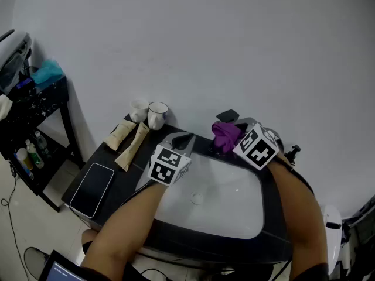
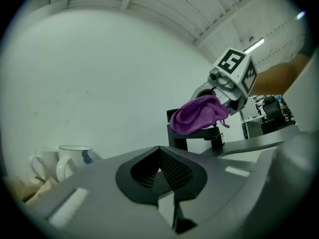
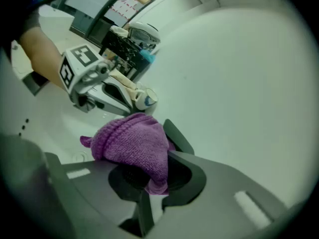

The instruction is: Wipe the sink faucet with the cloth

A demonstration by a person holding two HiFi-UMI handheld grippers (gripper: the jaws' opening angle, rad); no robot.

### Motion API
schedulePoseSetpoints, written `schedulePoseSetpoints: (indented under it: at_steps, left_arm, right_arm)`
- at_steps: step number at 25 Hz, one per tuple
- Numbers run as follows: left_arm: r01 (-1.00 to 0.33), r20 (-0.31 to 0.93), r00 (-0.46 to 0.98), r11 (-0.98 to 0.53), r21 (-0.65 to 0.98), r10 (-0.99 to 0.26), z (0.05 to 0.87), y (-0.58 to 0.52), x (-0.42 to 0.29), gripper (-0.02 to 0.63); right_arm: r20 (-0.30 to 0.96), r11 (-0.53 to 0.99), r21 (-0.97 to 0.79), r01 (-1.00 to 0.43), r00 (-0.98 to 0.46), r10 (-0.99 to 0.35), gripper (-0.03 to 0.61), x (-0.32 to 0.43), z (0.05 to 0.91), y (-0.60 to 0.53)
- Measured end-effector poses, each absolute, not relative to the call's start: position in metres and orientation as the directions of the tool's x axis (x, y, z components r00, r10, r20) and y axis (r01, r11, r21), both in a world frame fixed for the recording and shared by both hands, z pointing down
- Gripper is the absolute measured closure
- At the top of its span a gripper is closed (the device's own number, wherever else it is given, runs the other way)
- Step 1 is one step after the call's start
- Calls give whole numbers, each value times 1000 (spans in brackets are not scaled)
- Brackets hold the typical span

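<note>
A purple cloth (image 1: 225, 134) is bunched over the black faucet (image 1: 227, 116) at the back rim of the white sink (image 1: 234, 206). My right gripper (image 1: 238, 139) is shut on the cloth and presses it against the faucet's top. In the right gripper view the cloth (image 3: 133, 143) fills the jaws of the right gripper (image 3: 149, 180), with a black part of the faucet (image 3: 177, 135) just behind. My left gripper (image 1: 183, 140) hovers over the sink's back left corner, shut and empty. From the left gripper (image 2: 159, 171), the cloth (image 2: 199, 114) sits on the faucet (image 2: 188, 137).
Two white mugs (image 1: 150, 113) stand against the wall on the black counter, with tan packets (image 1: 129, 140) and a phone (image 1: 92, 189) in front of them. A black shelf unit (image 1: 29, 119) stands at the far left. A small pump dispenser (image 1: 293, 152) is right of the faucet.
</note>
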State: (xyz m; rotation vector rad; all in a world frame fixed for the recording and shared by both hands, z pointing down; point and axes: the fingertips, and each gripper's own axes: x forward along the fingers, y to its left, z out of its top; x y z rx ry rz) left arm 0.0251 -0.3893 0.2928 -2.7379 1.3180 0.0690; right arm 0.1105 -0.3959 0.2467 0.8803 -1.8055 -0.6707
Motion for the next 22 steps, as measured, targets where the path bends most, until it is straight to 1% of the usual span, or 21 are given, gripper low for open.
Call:
schedulePoseSetpoints:
  at_steps: [3,5,7,9,12,14,22]
  left_arm:
    - [-776,-93,631,-628,-59,-771,293,-387,29,597]
    - [-775,-106,631,-630,-50,-768,291,-389,29,597]
    - [-778,-118,627,-627,-40,-770,288,-392,27,598]
    - [-782,-116,621,-622,-35,-775,289,-395,24,597]
    - [-783,-101,621,-621,-36,-777,292,-396,25,597]
    - [-780,-95,626,-625,-41,-774,293,-395,27,597]
    - [-781,-60,623,-618,-91,-780,299,-388,25,597]
  right_arm:
    - [486,531,787,-313,-216,-847,531,115,250,-407]
    - [462,497,819,-287,-182,-868,531,115,253,-409]
    - [465,492,833,-253,-162,-870,531,113,257,-411]
    - [507,533,804,-262,-167,-846,532,110,260,-412]
    - [591,624,712,-321,-206,-780,532,108,262,-409]
    - [623,664,669,-335,-234,-746,534,108,264,-403]
    - [655,720,653,-234,-301,-693,532,86,268,-339]
